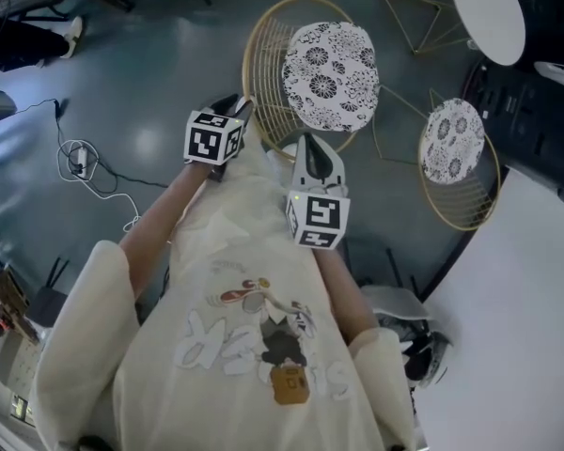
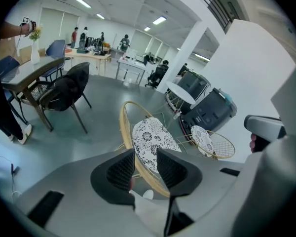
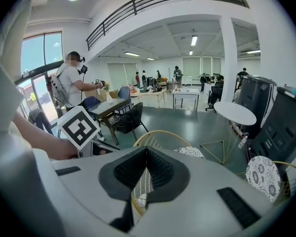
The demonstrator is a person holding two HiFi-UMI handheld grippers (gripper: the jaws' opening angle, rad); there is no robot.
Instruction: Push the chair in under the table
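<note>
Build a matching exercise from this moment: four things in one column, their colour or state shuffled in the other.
Things:
1. left gripper
2. right gripper
3. nearer chair cushion
4. round table

Colour or state:
A. plain white top
B. jaws together
C. black-and-white flower print
D. jaws apart

Pairs: 1-D, 2-B, 3-C, 4-A
</note>
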